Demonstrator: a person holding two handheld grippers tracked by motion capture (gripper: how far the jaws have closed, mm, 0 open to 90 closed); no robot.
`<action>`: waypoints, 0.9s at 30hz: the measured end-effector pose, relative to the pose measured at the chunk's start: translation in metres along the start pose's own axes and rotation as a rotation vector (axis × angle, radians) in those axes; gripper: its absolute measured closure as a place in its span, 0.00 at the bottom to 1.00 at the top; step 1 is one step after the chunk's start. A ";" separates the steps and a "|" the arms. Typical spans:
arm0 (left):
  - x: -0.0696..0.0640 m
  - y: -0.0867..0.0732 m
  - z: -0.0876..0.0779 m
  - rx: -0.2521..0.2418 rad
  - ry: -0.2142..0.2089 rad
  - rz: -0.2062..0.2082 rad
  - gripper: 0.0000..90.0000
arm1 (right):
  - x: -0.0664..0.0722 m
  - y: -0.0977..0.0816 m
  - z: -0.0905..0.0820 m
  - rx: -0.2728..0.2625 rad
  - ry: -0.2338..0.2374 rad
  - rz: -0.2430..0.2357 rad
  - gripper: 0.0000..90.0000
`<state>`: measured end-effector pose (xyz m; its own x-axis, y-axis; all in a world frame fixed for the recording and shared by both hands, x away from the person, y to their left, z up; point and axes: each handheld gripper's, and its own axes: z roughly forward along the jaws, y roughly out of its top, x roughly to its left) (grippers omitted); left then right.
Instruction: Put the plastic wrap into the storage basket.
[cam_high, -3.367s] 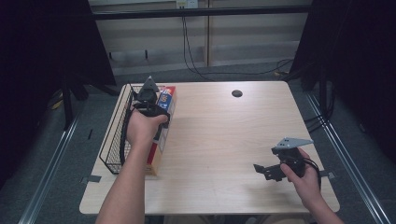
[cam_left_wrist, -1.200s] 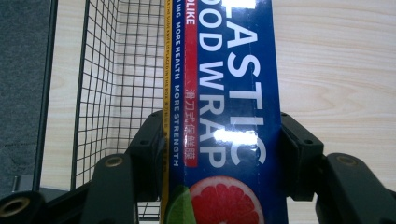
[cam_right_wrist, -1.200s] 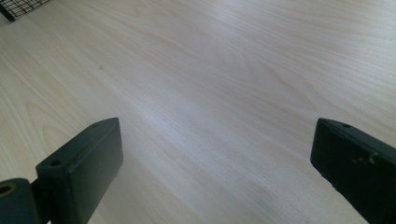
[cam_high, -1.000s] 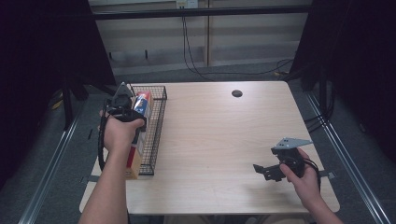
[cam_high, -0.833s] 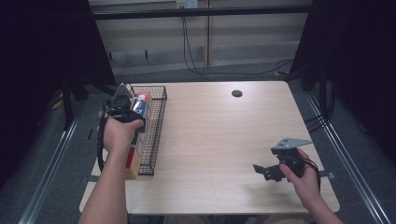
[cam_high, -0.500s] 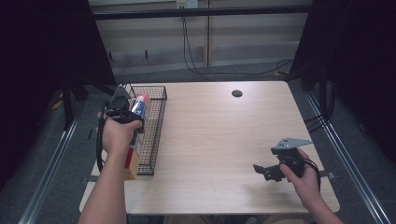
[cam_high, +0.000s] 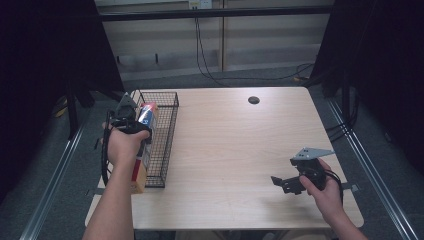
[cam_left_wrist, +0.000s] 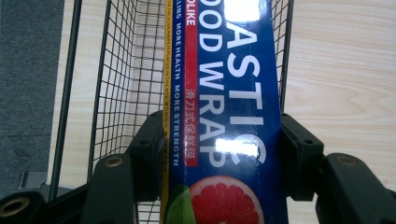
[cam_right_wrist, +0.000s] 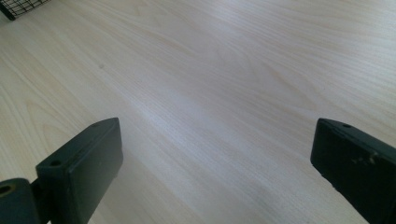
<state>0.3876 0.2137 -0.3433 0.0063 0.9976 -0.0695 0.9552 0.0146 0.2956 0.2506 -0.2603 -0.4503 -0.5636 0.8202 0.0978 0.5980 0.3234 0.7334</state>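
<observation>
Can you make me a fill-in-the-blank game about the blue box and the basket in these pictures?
1. The left gripper is shut on a long blue box of plastic ____.
2. The box is held over a black wire ____ at the table's left edge.
3. The right gripper has its fingers wide ____ above the bare wooden table.
4. The fruit pictured on the box is a cut ____.

Missing words: wrap; basket; open; grapefruit
</observation>
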 end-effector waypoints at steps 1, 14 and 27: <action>0.000 0.000 0.000 -0.002 0.002 -0.002 0.49 | 0.000 0.000 0.000 0.000 0.001 0.001 0.02; 0.011 -0.001 0.006 -0.006 0.006 -0.015 0.49 | 0.001 0.000 0.000 0.001 -0.002 0.002 0.02; 0.012 0.001 0.019 0.004 0.001 -0.018 0.49 | 0.001 0.000 0.001 0.002 -0.006 0.005 0.02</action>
<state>0.3945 0.2245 -0.3623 -0.0112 0.9972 -0.0736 0.9562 0.0322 0.2908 0.2504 -0.2596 -0.4511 -0.5575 0.8244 0.0975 0.6017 0.3205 0.7316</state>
